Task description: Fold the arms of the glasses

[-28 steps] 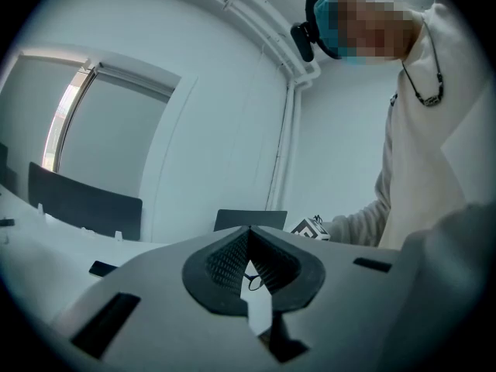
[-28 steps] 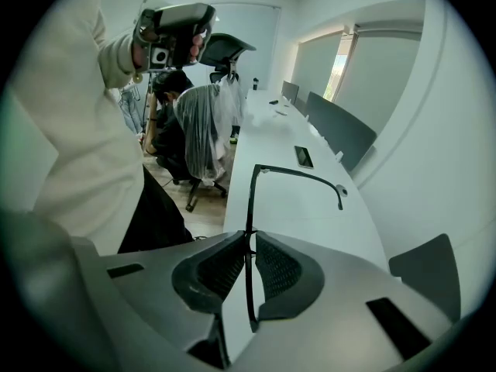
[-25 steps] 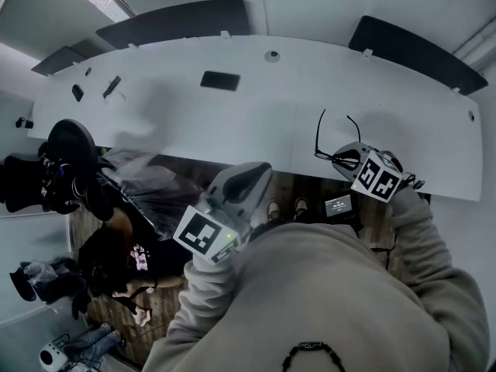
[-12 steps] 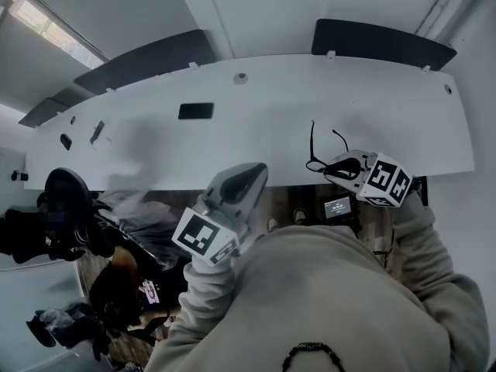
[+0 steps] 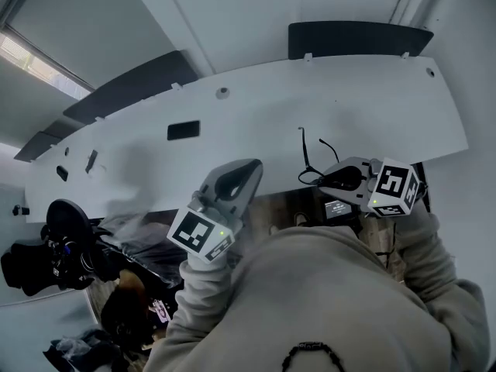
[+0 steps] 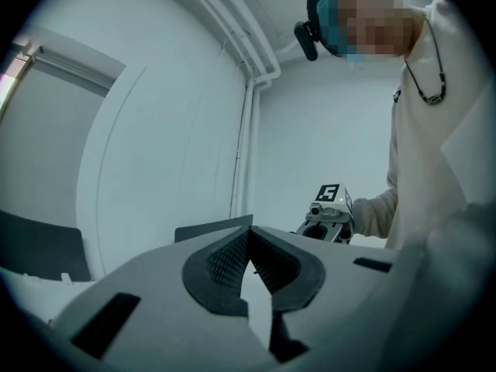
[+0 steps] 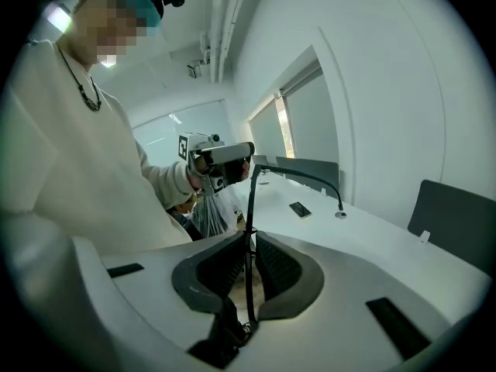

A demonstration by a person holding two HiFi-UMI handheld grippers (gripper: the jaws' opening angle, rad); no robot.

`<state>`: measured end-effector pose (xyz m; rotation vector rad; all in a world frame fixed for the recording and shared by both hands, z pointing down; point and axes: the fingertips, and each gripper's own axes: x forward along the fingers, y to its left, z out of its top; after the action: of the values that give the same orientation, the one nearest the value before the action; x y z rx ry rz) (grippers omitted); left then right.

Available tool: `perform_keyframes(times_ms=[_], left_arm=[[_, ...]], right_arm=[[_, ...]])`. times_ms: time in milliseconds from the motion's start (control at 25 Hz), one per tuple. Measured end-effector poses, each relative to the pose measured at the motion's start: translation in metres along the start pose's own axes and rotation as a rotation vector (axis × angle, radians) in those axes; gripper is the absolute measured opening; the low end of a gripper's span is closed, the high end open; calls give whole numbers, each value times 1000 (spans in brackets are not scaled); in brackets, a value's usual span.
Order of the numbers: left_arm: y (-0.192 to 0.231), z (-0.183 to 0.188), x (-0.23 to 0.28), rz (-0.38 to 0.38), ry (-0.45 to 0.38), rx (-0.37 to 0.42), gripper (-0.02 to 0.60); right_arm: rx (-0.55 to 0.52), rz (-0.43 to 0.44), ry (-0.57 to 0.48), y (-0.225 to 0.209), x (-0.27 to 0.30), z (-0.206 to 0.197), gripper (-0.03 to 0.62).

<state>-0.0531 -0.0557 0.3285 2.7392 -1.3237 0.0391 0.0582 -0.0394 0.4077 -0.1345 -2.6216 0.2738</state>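
Nearest, a pale sweater point(image 5: 333, 301) fills the lower part of the head view, below the near edge of the white table point(image 5: 372, 99). The left gripper point(image 6: 249, 237) is held level just short of the table's near edge, around the middle of the table. Its jaws are pressed together with nothing between them. The right gripper point(image 7: 248, 242) is held at the table's near edge, toward the right end. Its jaws are clamped on the thin black frame of the glasses point(image 7: 296, 175). The glasses are carried in the air above the table, and their 2 arms are spread open, reaching out over the table top. Farther on, a black phone point(image 5: 183, 130) is laid flat on the table, left of the middle. A small round socket point(image 5: 222, 93) is set near the table's far edge. Beyond that edge, 2 dark chair backs point(image 5: 356, 39) are seen.
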Motion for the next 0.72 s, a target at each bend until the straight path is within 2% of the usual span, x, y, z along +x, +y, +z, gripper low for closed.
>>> perform_keyframes(times_ms=[440, 720], left_arm=[[0, 12, 24, -80, -18, 27, 6], [-7, 24, 42, -125, -41, 40, 6]], right_arm=[[50, 22, -94, 19, -14, 22, 58], [120, 69, -190, 34, -32, 41, 58]])
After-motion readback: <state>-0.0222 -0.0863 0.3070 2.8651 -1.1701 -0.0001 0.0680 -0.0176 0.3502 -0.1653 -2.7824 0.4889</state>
